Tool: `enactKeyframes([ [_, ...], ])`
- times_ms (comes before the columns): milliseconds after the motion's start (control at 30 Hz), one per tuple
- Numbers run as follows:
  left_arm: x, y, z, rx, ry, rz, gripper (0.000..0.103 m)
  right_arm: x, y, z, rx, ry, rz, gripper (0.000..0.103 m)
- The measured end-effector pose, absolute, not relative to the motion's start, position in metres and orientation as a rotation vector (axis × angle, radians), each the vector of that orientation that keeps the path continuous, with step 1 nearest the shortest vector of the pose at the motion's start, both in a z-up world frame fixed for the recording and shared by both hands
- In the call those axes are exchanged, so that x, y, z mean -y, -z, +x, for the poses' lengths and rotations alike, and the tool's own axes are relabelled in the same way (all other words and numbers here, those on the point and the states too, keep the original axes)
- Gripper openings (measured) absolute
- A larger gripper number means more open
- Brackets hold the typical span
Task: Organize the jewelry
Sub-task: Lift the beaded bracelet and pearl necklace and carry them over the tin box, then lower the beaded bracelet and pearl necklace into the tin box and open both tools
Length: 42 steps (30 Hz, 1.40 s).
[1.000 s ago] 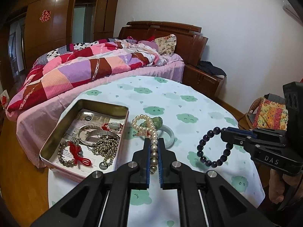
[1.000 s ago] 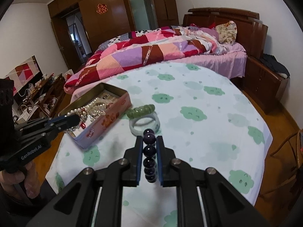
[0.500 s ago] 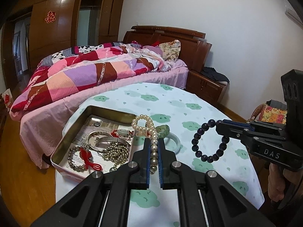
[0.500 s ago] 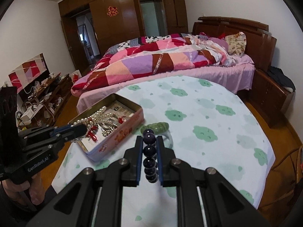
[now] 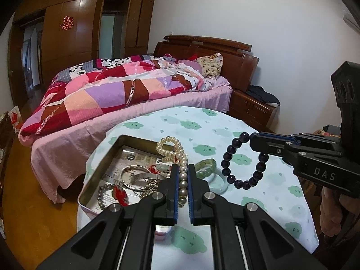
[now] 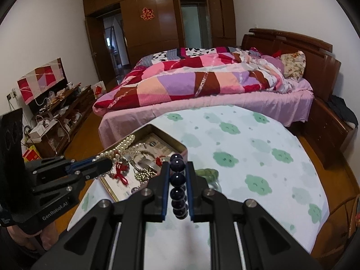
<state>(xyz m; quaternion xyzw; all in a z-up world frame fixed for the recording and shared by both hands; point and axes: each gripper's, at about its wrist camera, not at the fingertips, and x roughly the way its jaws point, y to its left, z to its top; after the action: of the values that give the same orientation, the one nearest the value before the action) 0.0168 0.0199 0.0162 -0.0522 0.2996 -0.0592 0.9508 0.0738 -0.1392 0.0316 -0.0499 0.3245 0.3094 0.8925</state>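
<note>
Since the earlier frames both hand-held grippers have come up off the desk with their jewelry, and the tin and the bangles now sit lower and closer under them in both views.

The left hand-held gripper is clenched on the pearl strand. The gripped stretch of pearls runs straight along the fingers, lengthwise between the blue pads, and beyond the tips the strand curls into a loop that leans toward the upper left of the frame, over the far right edge of the tin. In the right wrist view the same gripper comes in from the left edge, its pearls trailing up and right above the open tin.

The right hand-held gripper is clenched on the dark bead bracelet; its beads line up in a single row along the fingers, the top bead standing just past the tips. In the left wrist view this gripper reaches in from the right, pinching the bracelet at its upper rim, so the ring hangs free below the tips with its open face toward the camera, clear of the desk.

The tin lies at the left of the cloud-patterned cloth and holds silver bangles, a bead chain and a red knotted cord. Just right of it, on the cloth, a green bead bracelet leans on a pale jade bangle. A bed with a patchwork quilt fills the background.
</note>
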Motion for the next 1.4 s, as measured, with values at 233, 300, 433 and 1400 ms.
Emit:
enactKeyframes([
  [233,-0.034,-0.02,0.023,-0.601,0.091,-0.107,0.005,0.12,-0.038,0.08,-0.662,-0.666,-0.124,0.016],
  [300,-0.038,-0.021,0.025,-0.599,0.081,-0.106,0.005,0.113,-0.039,0.08,-0.659,-0.675,-0.133,0.016],
  [433,-0.049,-0.023,0.028,-0.593,0.063,-0.11,0.005,0.102,-0.04,0.082,-0.655,-0.688,-0.148,0.016],
  [1400,-0.11,0.038,0.078,-0.724,-0.05,-0.14,0.005,0.018,0.023,0.089,-0.79,-0.77,-0.219,0.016],
])
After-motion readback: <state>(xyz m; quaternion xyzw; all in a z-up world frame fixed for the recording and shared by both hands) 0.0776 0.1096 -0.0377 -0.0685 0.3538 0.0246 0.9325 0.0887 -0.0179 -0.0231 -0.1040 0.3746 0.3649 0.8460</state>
